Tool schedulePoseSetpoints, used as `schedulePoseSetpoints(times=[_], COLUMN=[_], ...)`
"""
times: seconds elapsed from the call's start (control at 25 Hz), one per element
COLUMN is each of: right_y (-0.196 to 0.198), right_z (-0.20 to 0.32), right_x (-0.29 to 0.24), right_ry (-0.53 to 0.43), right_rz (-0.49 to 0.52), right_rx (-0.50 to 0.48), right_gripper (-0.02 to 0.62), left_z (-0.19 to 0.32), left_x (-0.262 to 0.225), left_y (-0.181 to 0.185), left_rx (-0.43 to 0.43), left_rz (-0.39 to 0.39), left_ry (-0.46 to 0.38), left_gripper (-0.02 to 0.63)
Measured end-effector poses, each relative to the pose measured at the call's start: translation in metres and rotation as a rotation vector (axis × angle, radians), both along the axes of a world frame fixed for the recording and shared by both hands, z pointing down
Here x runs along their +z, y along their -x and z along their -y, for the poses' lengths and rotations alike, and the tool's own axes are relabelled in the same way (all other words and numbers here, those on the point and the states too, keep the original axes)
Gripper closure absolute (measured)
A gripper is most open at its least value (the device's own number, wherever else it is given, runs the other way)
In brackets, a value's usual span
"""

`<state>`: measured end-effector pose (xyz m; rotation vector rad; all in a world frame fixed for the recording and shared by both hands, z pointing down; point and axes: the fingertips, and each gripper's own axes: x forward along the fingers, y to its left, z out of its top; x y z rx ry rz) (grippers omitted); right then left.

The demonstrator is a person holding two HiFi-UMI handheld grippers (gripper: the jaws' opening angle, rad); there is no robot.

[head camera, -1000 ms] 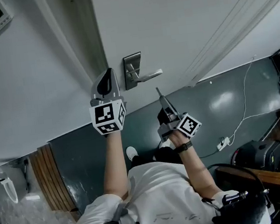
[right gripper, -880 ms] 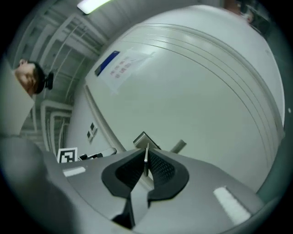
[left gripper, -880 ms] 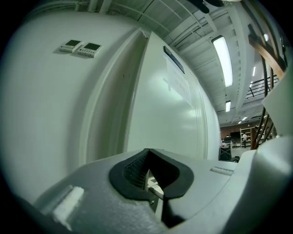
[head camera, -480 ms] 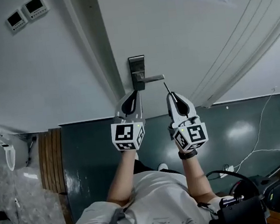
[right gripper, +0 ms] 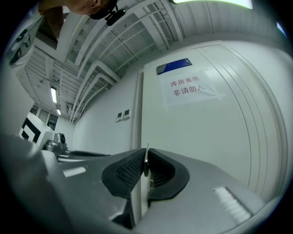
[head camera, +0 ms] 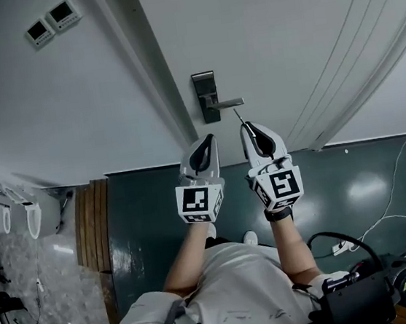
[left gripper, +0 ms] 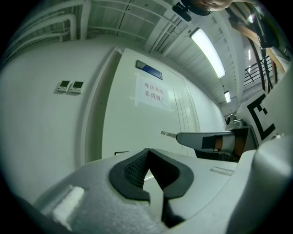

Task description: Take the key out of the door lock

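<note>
The white door carries a dark lock plate (head camera: 205, 91) with a silver lever handle (head camera: 224, 104). My right gripper (head camera: 250, 128) is shut on a thin metal key (head camera: 239, 116), whose blade sticks out of the tips toward the handle and stops just short of it. In the right gripper view the key (right gripper: 146, 160) shows edge-on between the pads. My left gripper (head camera: 205, 141) hangs beside the right one, shut and empty, its pads (left gripper: 137, 167) pressed together. From the left gripper view the key (left gripper: 168, 134) juts from the right gripper (left gripper: 183, 137).
A paper sign (right gripper: 187, 87) and a blue plate (right gripper: 173, 66) hang high on the door. Two small wall panels (head camera: 53, 22) sit left of the door frame (head camera: 154, 90). Cables (head camera: 385, 208) run over the dark floor at the right, and a wooden panel (head camera: 95, 237) stands at the left.
Both grippers have drawn together side by side under the lever handle. The right gripper has kept the key throughout. The head view has swung, so the door now stands straighter.
</note>
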<state>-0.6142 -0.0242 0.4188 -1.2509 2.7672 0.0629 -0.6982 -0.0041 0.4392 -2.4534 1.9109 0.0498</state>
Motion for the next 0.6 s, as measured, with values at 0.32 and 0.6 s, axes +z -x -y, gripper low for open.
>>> schedulePoseSetpoints(times=[0.32,0.6], right_y=[0.029,0.056], right_z=[-0.005,0.004], right_x=[0.009,0.006], right_ry=[0.012,-0.027], right_rz=[-0.076,-0.115], right_rx=[0.006,0.025], right_gripper=[0.568,0.568], left_z=[0.015,0.024], left_x=[0.008,0.011], left_y=[0.016,0.047], left_rx=[0.074,0.054], left_rz=[-0.064,-0.081], left_ry=[0.064,0.040], left_gripper=[0.604,0.604])
